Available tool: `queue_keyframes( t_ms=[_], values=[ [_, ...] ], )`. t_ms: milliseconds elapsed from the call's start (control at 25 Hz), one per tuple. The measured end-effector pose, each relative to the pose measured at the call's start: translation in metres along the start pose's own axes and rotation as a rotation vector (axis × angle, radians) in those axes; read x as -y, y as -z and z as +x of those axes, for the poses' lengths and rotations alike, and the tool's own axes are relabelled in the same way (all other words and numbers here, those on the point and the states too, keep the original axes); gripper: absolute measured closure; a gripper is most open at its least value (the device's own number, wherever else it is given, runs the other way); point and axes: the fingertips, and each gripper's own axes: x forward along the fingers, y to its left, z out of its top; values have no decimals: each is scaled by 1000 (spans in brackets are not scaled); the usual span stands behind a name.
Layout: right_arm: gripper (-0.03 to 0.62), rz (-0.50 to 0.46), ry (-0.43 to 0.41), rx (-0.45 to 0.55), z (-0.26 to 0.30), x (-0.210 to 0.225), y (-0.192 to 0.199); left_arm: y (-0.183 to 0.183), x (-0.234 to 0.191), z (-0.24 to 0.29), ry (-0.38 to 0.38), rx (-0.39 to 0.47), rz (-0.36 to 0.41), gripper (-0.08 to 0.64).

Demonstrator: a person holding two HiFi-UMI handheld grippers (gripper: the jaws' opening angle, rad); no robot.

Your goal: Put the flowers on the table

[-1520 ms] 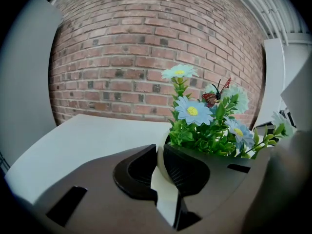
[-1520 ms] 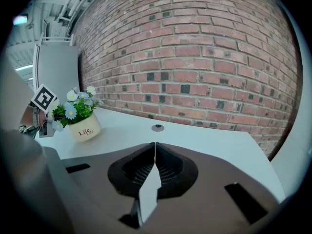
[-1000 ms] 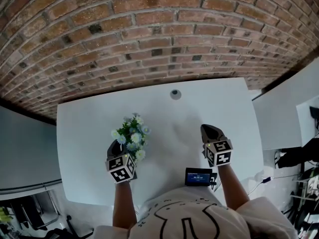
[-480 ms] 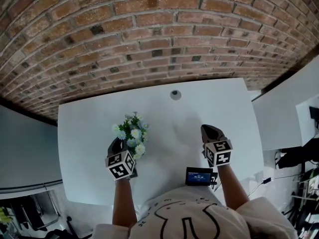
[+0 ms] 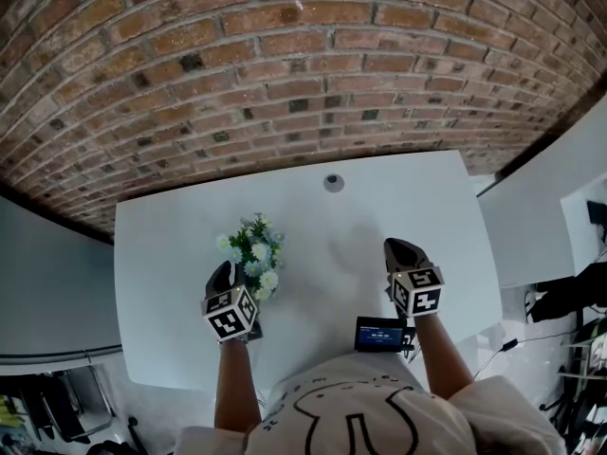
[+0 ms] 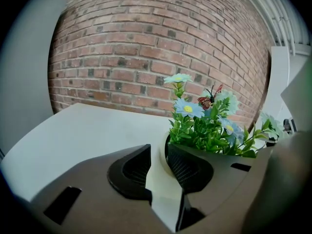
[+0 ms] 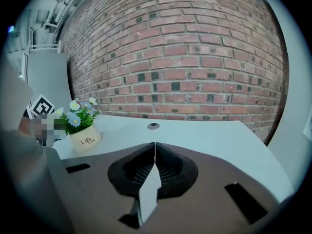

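Observation:
The flowers (image 5: 251,256) are small blue and white blooms with green leaves in a cream pot (image 7: 86,138) marked "Life". The pot stands on the white table (image 5: 171,245), left of centre. My left gripper (image 5: 222,278) is just in front of the pot and is open. In the left gripper view the flowers (image 6: 204,123) rise behind the right jaw, and the pot's edge shows in the gap between the jaws of the left gripper (image 6: 159,146). My right gripper (image 5: 402,252) hovers over the table's right part. The right gripper (image 7: 154,145) is shut and holds nothing.
A brick wall (image 5: 285,55) runs behind the table. A round grey grommet (image 5: 333,182) sits near the table's far edge. A small dark device with a screen (image 5: 379,334) lies at the near edge. White furniture (image 5: 541,207) stands to the right.
The head view has shifted slightly. The pot and both grippers keep the same places relative to each other.

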Motion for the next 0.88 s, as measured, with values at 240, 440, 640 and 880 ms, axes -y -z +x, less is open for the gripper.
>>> queue_keyframes(
  t_ms=[240,440,640,880],
  values=[
    [575,11,11,26,-14,-2,-4,-1,0,-15,1,14,5,453],
    [575,18,10,53,-30,-5,-3,-2,-2,-32,1,36,2,466],
    [575,9,2,93,-46,-9,-8,-4,-2,-46,0,62,2,477],
    [575,-6,-9,151,-66,-15,-18,-10,2,-65,12,101,15,511]
  ],
)
